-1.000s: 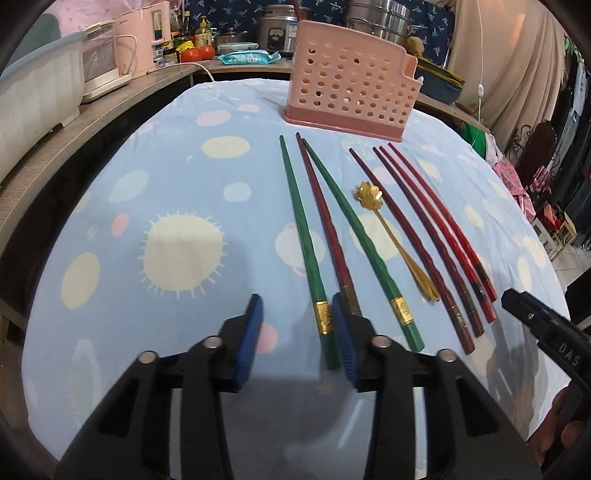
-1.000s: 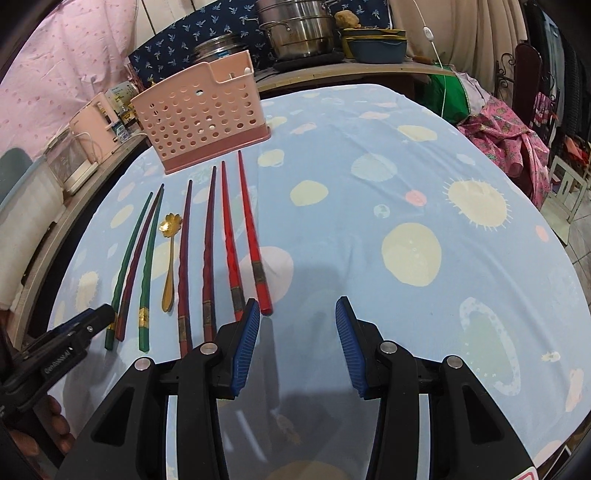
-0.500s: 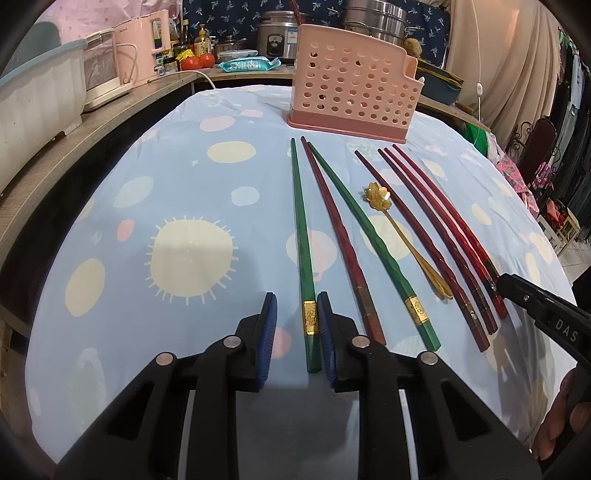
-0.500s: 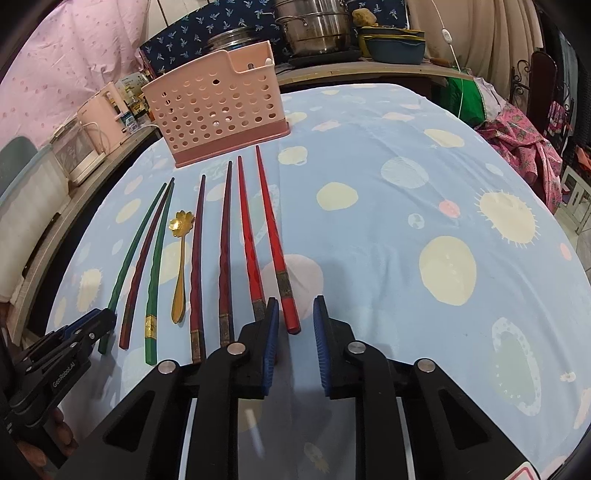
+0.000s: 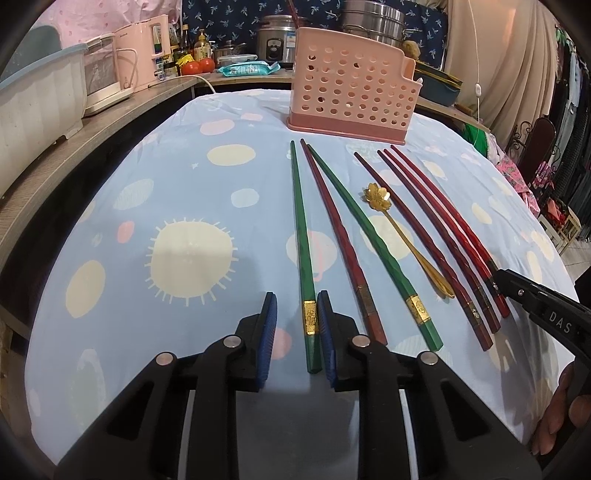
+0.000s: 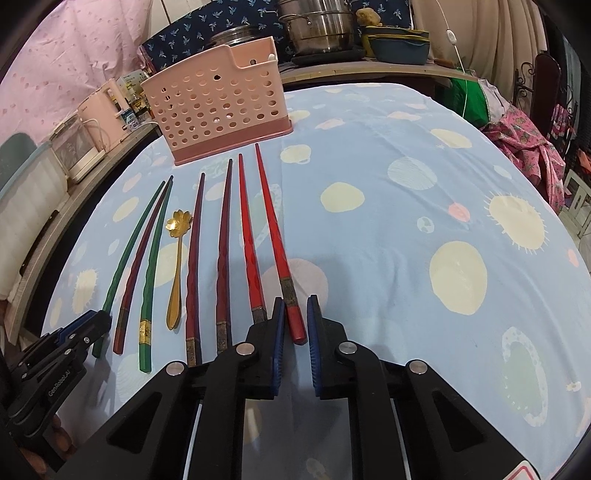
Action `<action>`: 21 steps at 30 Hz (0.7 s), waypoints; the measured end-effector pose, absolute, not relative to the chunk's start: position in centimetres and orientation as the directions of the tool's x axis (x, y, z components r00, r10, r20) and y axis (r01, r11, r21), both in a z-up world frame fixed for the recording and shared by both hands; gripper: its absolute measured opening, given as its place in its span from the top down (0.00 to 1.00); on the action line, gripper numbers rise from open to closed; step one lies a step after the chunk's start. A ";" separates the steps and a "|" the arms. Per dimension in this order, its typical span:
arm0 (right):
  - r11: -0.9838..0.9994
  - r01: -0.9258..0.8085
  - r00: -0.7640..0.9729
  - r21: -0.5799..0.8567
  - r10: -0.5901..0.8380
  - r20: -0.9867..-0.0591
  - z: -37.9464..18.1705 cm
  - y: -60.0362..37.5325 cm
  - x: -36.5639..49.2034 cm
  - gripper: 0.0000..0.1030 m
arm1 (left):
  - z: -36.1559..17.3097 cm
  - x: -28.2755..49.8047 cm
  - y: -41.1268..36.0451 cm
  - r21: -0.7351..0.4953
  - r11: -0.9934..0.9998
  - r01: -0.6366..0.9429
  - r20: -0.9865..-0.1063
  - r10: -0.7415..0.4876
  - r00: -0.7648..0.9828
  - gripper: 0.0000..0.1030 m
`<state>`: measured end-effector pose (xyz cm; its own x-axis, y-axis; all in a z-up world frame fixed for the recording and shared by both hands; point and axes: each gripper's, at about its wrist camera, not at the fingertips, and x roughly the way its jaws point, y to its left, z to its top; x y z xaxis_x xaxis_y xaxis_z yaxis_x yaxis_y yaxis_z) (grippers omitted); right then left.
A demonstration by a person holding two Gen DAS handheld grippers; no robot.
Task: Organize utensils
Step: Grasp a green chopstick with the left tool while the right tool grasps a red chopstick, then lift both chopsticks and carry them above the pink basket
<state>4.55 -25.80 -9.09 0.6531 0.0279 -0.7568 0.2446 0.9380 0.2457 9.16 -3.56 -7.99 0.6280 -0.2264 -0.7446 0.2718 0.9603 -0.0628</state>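
Several chopsticks and a gold flower spoon (image 5: pixel 402 236) lie in a row on the blue tablecloth, pointing at a pink perforated holder (image 5: pixel 351 99). My left gripper (image 5: pixel 297 314) straddles the thick end of the leftmost green chopstick (image 5: pixel 301 229); its jaws are partly open, the right pad beside the stick, a gap on the left. My right gripper (image 6: pixel 295 317) straddles the thick end of the rightmost red chopstick (image 6: pixel 275 240) with a narrow gap, not clamped. The holder (image 6: pixel 218 110) and spoon (image 6: pixel 177 254) also show in the right wrist view.
A wooden counter (image 5: pixel 110 122) with a pink kettle (image 5: pixel 140 55) and a plastic bin runs along the left. Pots (image 6: pixel 317 26) and a blue tub stand behind the table. Chairs and clothes (image 6: pixel 524 136) are at the right edge.
Both grippers moved forward over the chopstick ends and narrowed from wide open. The left jaws are slightly wider than half a second ago. The chopsticks have not moved.
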 end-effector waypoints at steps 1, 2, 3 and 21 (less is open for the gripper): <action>0.938 0.243 0.654 0.247 0.030 -0.756 -9.1 -25.8 4.5 0.90 | -8.0 9.1 -3.5 -0.064 0.960 0.272 -0.744 -0.227 0.628 0.79; 0.937 0.243 0.654 0.250 0.032 -0.756 -9.1 -25.9 4.5 0.90 | -8.0 9.1 -3.5 -0.068 0.960 0.272 -0.744 -0.230 0.627 0.79; 0.937 0.243 0.653 0.252 0.034 -0.756 -9.1 -25.9 4.5 0.90 | -8.0 9.1 -3.4 -0.071 0.960 0.271 -0.744 -0.232 0.626 0.79; 0.933 0.229 0.692 0.279 0.046 -0.721 -6.7 -25.9 2.7 0.93 | -7.2 8.2 -1.4 -0.155 0.952 0.263 -0.752 -0.286 0.594 0.93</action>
